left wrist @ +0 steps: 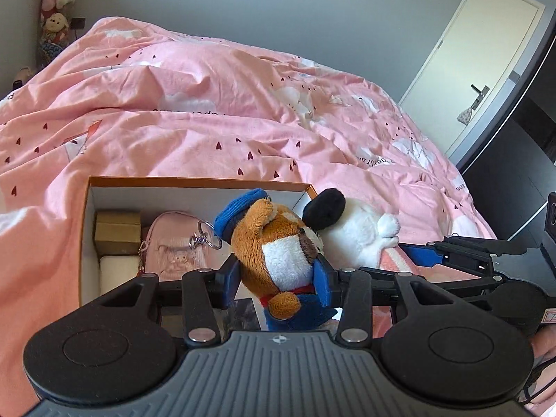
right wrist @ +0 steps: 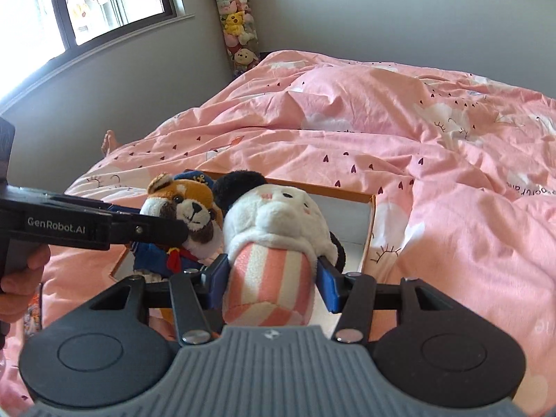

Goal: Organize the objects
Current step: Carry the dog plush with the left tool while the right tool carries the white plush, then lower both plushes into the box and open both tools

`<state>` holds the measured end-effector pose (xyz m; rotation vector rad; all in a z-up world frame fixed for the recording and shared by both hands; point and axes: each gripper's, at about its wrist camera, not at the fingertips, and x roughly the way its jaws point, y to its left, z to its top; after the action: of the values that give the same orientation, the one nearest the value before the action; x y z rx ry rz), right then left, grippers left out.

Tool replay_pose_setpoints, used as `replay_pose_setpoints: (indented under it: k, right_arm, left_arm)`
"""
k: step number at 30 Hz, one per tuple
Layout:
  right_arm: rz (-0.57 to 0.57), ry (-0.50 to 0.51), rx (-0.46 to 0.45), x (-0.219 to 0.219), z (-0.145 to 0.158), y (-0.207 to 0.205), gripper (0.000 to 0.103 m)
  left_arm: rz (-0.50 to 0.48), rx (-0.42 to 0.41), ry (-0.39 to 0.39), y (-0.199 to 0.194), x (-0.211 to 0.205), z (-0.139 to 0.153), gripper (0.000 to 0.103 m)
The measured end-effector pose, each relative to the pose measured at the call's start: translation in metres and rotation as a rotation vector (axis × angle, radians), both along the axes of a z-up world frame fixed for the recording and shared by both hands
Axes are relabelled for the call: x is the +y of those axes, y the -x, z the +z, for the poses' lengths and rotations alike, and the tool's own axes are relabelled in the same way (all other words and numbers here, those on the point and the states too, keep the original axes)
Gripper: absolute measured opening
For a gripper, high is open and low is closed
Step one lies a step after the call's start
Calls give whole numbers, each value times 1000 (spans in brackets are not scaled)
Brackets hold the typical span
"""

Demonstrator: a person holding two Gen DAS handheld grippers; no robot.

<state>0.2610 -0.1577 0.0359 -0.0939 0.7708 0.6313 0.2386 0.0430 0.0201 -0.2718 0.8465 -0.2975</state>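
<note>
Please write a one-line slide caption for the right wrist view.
Right tool grips a white plush above the box on a pink bed.

Pink duvet (left wrist: 208,111) with small heart print (rumpled); white door (left wrist: 486,52); window (right wrist: 104,0); tall clear column of plush toys (right wrist: 238,24).

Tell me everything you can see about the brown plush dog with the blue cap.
The brown plush dog is fuzzy, with a white muzzle and chest, a blue sailor cap and suit, a red neckerchief, and a metal keyring. The left gripper clamps its body, holding it upright above the open box, pressed against the white plush.
</note>
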Motion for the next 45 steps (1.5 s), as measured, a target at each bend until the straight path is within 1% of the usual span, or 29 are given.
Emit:
replay_pose_setpoints:
  k: [3, 6, 12, 14, 16, 18, 23, 26, 29, 34, 38, 39, 42, 43, 44, 45]
  right_arm:
    - [2, 78, -29, 12, -17, -21, 55]
    - [3, 185, -92, 28, -36, -36, 55]
    - [26, 356, -171, 60, -72, -54, 55]
    - [30, 403, -187, 69, -81, -60, 55]
    - [30, 433, -179, 74, -91, -70, 55]
    - [30, 447, -158, 77, -99, -79, 55]
    - [29, 477, -112, 80, -113, -95, 56]
    - [32, 475, -56, 81, -119, -105, 57]
    - [44, 470, -24, 81, -123, -110, 57]
    - [69, 462, -4, 81, -121, -111, 59]
    - [89, 451, -12, 77, -113, -106, 60]
    - [93, 454, -22, 76, -109, -104, 64]
    - [106, 452, -55, 71, -98, -100, 64]
    - [107, 450, -66, 69, -95, -99, 61]
    - [111, 446, -70, 68, -93, -99, 58]
    - [112, 440, -67, 66, -92, -100, 47]
  left_arm:
    - [-8, 14, -44, -26, -8, -20, 49]
    - [-23, 39, -69, -48, -11, -40, 49]
    - [-42, 80, -124, -78, -11, -70, 49]
    - [-47, 100, -133, -86, -11, -78, 49]
    - [-54, 111, -149, -94, -12, -85, 49]
    - [-63, 117, -163, -100, -14, -93, 49]
    - [-54, 118, -155, -106, -15, -103, 49]
    - [-45, 104, -178, -103, -20, -106, 50]
    - [-25, 111, -200, -102, -24, -107, 52]
    - [32, 110, -241, -100, -33, -106, 57]
    - [41, 70, -262, -91, -35, -104, 59]
    - [37, 59, -261, -88, -35, -102, 59]
    - [48, 27, -221, -80, -30, -94, 59]
    - [56, 18, -207, -78, -28, -92, 56]
    - [61, 8, -192, -77, -27, -89, 51]
    - [61, 5, -190, -77, -26, -87, 47]
